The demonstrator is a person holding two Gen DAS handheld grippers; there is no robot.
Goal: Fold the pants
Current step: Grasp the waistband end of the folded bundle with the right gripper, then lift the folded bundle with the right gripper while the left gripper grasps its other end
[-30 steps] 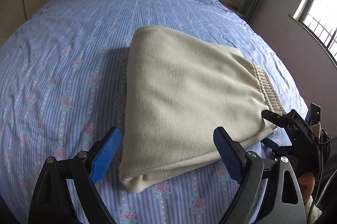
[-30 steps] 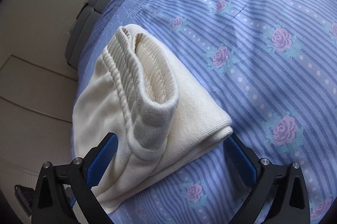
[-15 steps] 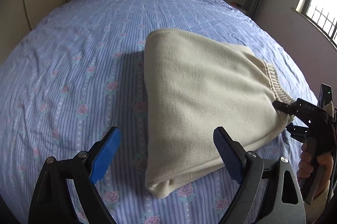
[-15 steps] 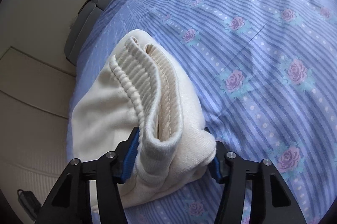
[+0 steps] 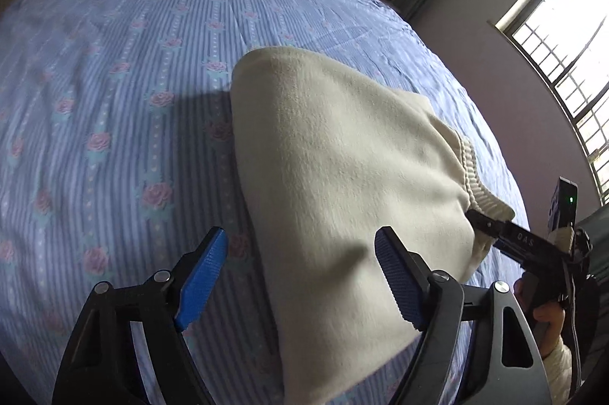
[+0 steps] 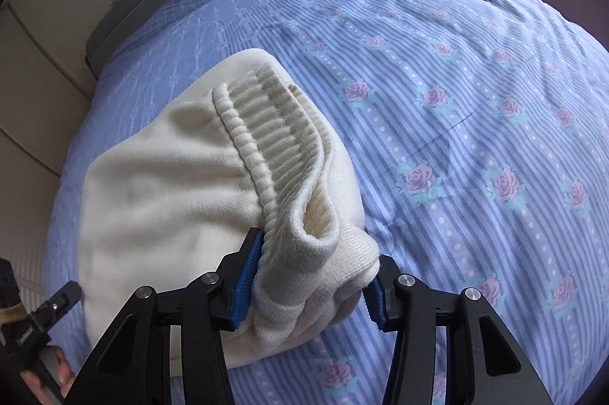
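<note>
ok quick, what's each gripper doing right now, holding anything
Left gripper: jaws closing, folded edge of the cream pants between them, pads not yet pressing.
Right gripper: jaws closing, clamped on the pants' ribbed waistband corner.

Black hand-held gripper (image 6: 310,285), blue ribbed pads (image 6: 247,281), silver screws

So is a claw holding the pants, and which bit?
Yes. The right claw pinches the cream pants at the ribbed waistband corner. The left claw is closing around the pants' other edge, not yet pressing.
</note>
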